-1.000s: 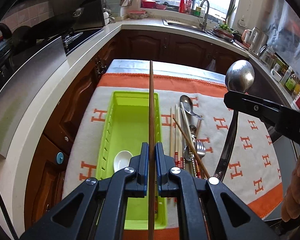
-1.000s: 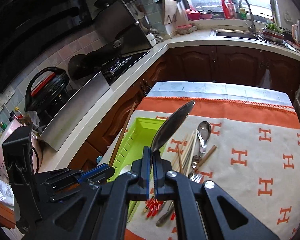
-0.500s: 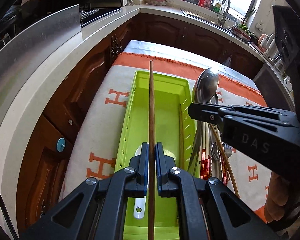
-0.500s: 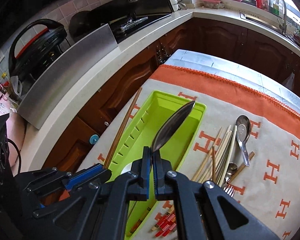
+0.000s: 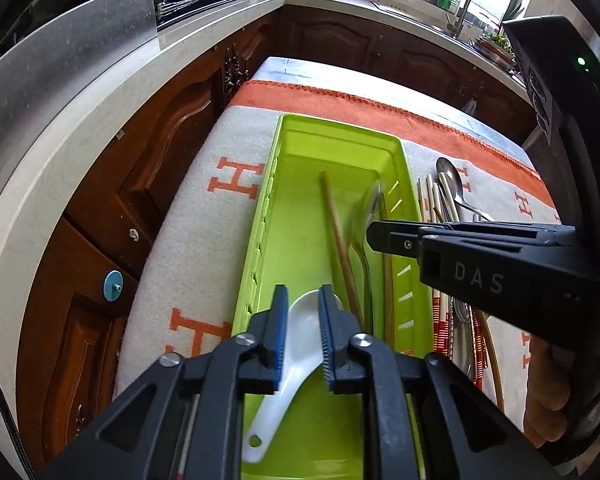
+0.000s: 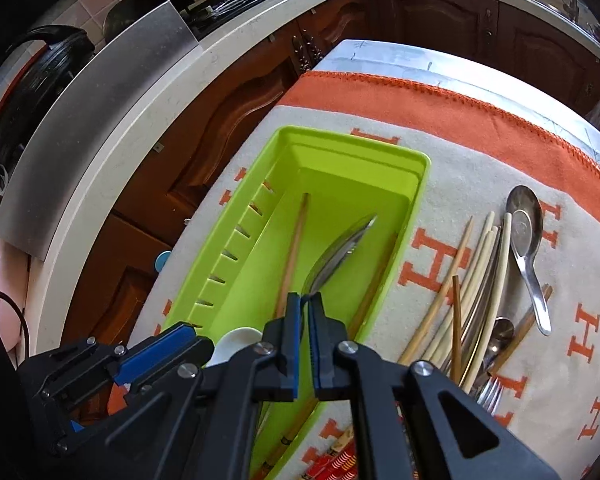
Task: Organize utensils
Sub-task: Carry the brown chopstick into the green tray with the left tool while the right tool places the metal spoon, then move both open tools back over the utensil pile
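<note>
A lime green utensil tray (image 5: 288,128) (image 6: 420,168) lies on the cloth. In it are a white ceramic spoon (image 5: 296,328), a brown chopstick (image 5: 338,232) (image 6: 294,252) lying loose and a second chopstick (image 6: 374,280) along its right wall. My left gripper (image 5: 303,308) is open and empty above the white spoon. My right gripper (image 6: 305,308) has its jaws slightly apart; the big metal spoon (image 6: 340,256) (image 5: 364,220) is blurred between them, over the tray. It looks released.
On the white and orange cloth (image 6: 460,184) right of the tray lie several pale and brown chopsticks (image 6: 472,276), a metal spoon (image 6: 526,236), a fork (image 6: 488,394) and red-patterned chopsticks (image 5: 440,320). Wooden cabinets and a countertop (image 5: 100,92) stand to the left.
My left gripper opened and let go of the brown chopstick, which now lies in the tray. My right gripper lowered the metal spoon into the tray and its jaws have parted.
</note>
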A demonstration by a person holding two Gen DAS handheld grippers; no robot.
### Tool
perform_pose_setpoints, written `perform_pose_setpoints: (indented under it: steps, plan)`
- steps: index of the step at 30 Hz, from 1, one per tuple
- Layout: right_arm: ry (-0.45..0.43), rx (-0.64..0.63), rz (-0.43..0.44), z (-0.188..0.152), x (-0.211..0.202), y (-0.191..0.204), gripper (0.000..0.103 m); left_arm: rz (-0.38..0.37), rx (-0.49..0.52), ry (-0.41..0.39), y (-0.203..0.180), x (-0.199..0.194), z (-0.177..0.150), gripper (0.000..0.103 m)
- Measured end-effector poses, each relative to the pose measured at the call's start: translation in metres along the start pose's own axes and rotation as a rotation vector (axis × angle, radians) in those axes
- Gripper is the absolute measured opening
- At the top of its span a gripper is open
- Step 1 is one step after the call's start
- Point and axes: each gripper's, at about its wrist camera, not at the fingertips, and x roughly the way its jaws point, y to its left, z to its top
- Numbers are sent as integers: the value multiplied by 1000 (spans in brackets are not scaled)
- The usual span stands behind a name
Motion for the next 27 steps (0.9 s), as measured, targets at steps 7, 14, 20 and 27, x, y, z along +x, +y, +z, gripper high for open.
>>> perform_pose_setpoints:
  steps: [7,14,20,27]
  plan:
    - [-11,23,25,-5,-8,-6,6,29,27,-37,-7,-10,-1,49]
    - [-46,31,25,-18,-28,-10,6,38,58,-62,-18,-23,-3,54]
    - [-85,38,7,-33,-47,-18,6,38,80,-73,-26,-33,-7,56]
    - [-137,61,-38,-56,-73,-35,6,36,105,-82,-35,-44,-14,57]
